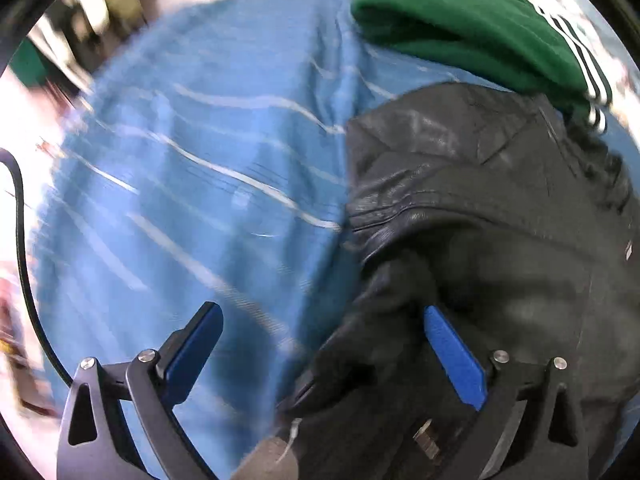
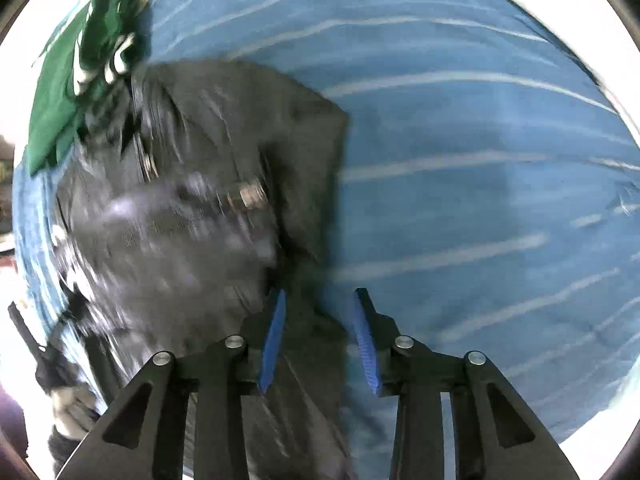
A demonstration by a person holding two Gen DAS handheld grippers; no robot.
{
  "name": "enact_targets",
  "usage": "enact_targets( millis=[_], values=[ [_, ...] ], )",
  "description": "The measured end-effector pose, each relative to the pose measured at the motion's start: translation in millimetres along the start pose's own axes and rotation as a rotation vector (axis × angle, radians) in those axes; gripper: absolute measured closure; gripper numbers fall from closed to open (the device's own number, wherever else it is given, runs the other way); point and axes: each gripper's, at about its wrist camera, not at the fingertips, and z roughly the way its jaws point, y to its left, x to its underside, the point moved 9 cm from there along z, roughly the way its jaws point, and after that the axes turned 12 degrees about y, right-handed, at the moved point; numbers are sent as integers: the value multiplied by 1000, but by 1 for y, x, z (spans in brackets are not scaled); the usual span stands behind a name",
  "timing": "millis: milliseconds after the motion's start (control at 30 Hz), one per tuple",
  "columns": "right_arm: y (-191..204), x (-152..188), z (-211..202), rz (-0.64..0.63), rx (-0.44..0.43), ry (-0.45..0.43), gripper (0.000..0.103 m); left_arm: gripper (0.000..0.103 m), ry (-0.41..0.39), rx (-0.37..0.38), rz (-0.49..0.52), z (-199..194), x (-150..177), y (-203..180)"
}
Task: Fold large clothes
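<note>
- The black jacket (image 1: 480, 200) lies on a blue striped cloth (image 1: 200, 160), near a green top (image 1: 460, 28).
- The left tool (image 1: 324, 320) is wide open, its right finger over the jacket's left edge.
- The right tool (image 2: 320, 304) is part open, holding nothing, over the jacket's right edge.

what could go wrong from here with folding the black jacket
1. Both grippers are open: the left gripper is spread wide over the black jacket and the right gripper straddles its edge, so a grab may catch only one layer and the fold could slump.
2. The green garment lies touching the jacket's far end and might get dragged along.
3. The striped blue cloth underneath could be pinched with the jacket and bunch up.
</note>
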Motion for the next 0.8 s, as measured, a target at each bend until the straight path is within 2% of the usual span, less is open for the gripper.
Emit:
enact_targets(
  millis=[67, 133, 233, 267, 400, 467, 600, 733, 800],
  values=[
    [-2, 16, 14, -26, 16, 45, 66, 0, -43, -75, 34, -20, 9, 3],
    [-2, 30, 33, -62, 50, 85, 66, 0, -50, -170, 53, -30, 23, 8],
    [15, 36, 57, -139, 85, 93, 66, 0, 32, -261, 97, -4, 43, 11],
    [22, 34, 64, -166, 109, 91, 66, 0, 52, -269, 94, 5, 49, 14],
    [32, 17, 71, -171, 221, 8, 68, 0, 90, -248, 33, 38, 43, 17],
    [21, 14, 64, -62, 200, -46, 74, 0, 90, -251, 34, 48, 36, 16],
    [-2, 16, 52, 107, 182, -125, 72, 0, 83, -258, 50, 44, 37, 13],
    [-7, 15, 57, 117, 202, -44, 67, 0, 139, -160, 1, 38, 42, 20],
    [-7, 17, 47, 105, 199, 9, 64, 0, 146, -156, -12, 23, 44, 30]
  ],
)
